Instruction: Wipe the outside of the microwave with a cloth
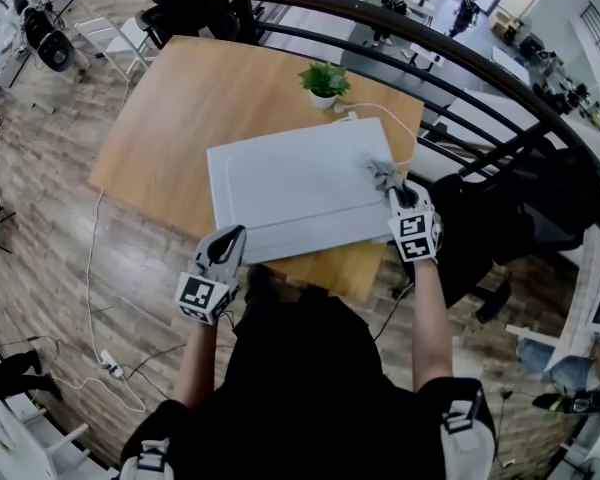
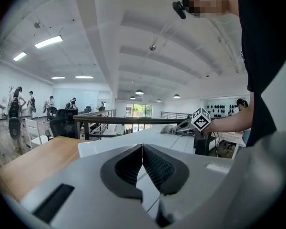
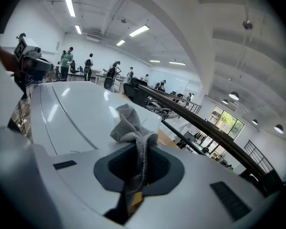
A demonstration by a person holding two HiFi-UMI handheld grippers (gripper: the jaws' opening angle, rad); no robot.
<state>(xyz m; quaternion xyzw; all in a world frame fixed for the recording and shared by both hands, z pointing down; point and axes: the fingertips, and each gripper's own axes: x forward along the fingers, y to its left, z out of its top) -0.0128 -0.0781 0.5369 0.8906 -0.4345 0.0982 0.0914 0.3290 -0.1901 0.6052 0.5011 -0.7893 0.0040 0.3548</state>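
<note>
The white microwave [image 1: 295,183] lies on the wooden table [image 1: 180,108], its broad top face towards me. My right gripper [image 1: 398,196] is shut on a grey cloth [image 1: 384,175] that rests on the microwave's top near its right edge. In the right gripper view the cloth [image 3: 131,128] bunches out of the jaws onto the white surface [image 3: 71,113]. My left gripper [image 1: 231,236] hovers at the microwave's near left corner, shut with nothing between its pads [image 2: 155,168]. From the left gripper view the right gripper [image 2: 193,124] shows across the microwave top [image 2: 133,144].
A small potted plant [image 1: 325,81] stands on the table behind the microwave, with a white cable [image 1: 380,108] beside it. A dark railing [image 1: 450,58] curves close along the table's far and right sides. White chairs [image 1: 110,38] and cables lie on the floor at left.
</note>
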